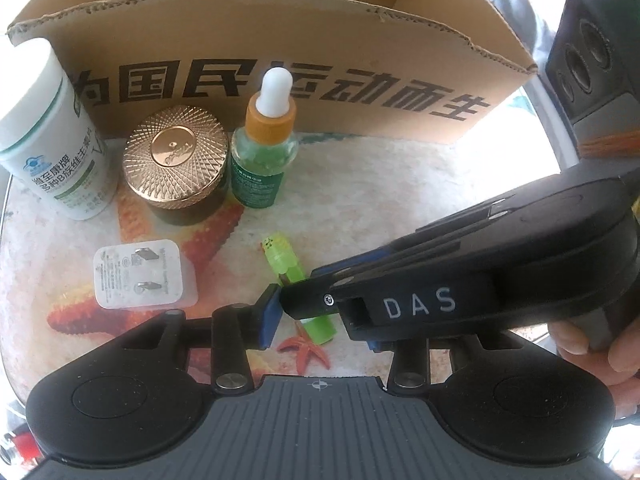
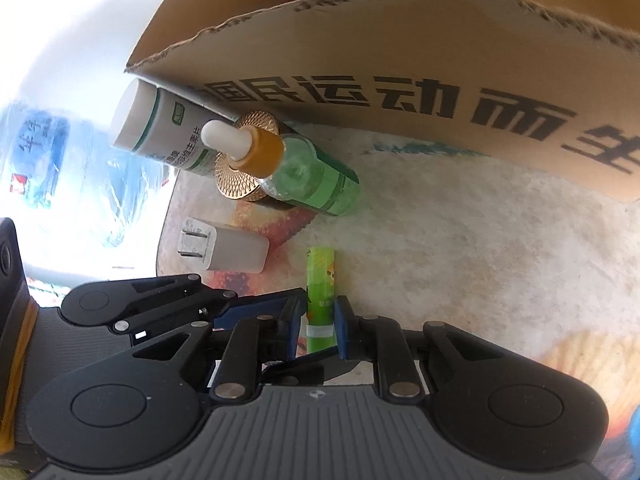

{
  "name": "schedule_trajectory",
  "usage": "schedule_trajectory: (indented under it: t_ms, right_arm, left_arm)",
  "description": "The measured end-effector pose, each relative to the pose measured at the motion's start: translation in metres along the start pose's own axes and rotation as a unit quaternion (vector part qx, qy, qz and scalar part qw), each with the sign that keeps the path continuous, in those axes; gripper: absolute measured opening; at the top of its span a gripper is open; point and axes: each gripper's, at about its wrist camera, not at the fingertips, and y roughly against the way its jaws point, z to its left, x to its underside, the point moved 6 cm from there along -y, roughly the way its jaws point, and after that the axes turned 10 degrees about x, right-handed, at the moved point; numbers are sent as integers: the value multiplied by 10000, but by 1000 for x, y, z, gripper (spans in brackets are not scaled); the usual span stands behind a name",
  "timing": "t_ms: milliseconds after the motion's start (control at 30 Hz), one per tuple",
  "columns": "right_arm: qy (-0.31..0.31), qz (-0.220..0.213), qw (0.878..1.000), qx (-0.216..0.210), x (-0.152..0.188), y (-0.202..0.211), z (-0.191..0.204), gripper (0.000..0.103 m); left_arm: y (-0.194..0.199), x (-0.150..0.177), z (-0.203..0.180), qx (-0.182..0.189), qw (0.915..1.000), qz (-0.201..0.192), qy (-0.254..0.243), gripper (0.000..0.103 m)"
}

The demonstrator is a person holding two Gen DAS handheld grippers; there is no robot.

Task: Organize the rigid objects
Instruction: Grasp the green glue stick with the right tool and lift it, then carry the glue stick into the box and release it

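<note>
**Right gripper around the green tube on the counter**

The right gripper point(image 2: 320, 326) has its two blue-padded fingers on either side of a small green tube point(image 2: 320, 280) that lies flat on the counter point(image 2: 460, 248). The pads sit close against the tube's near end, though I cannot tell whether they are already pressing it. From the left wrist view the same gripper point(image 1: 280, 304) comes in from the counter's right side, held by a hand point(image 1: 592, 344), with the tube point(image 1: 280, 260) poking out past its tip.

The left gripper point(image 1: 320, 320) is spread wide, holding nothing; its left pad point(image 1: 268, 316) shows clearly, while the other is hidden behind the right gripper's body.

Along the counter's far edge stands an open cardboard box point(image 1: 280, 32) with black printed characters. In front of it, in a row, stand a white supplement bottle point(image 1: 52, 140), a jar with a gold patterned lid point(image 1: 176, 156) and a green dropper bottle point(image 1: 264, 148). A white plug adapter point(image 1: 144, 274) lies nearer, left of the tube.
</note>
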Motion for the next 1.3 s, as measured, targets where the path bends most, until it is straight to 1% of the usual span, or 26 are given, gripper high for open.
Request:
schedule_trajectory:
  t_ms: [200,400,567,633,733,800,900,1000,1067,1133,1200,1300]
  right_arm:
    - [-84,-60,9999,-2,6,7,-3,18]
    - [-358,-229,9991,-37,12,25,-3,18]
    - [-451,-542,9975,98,12,66,12,18]
    - [-462,-668,9964,228,8,89,21,18]
    - [-369,-905,9940,483,-3,129,35,18]
    - [-254,-1070,9920,620,-16,153,41,18]
    - [-31,-1334,9887,688,-45,181,47,18]
    - [225,-1484,9864,664,-83,193,46,18]
    - [414,-1494,9858,642,-112,191,44,18]
    - [580,-1461,9862,527,-141,182,40,18]
    - [727,-1366,9869,445,-168,169,36,18]
    - [903,-1113,9892,314,-205,143,24,18]
  left_arm:
    - [0,9,-3,9,9997,-17,-229,40]
    - [14,8,-15,46,9987,-84,-501,40]
    - [50,1,-32,173,9964,-325,-760,40]
    - [68,-6,-40,255,9951,-452,-843,40]
    - [97,-24,-56,392,9918,-744,-961,40]
    - [114,-41,-66,416,9892,-964,-1023,40]
    - [127,-74,-76,297,9858,-1286,-1035,40]
    - [127,-111,-72,119,9834,-1566,-911,40]
    - [118,-135,-67,-64,9830,-1643,-811,40]
    - [108,-158,-56,-244,9831,-1681,-678,40]
    - [95,-177,-44,-333,9839,-1693,-476,40]
    - [70,-203,-24,-503,9855,-1615,-129,40]
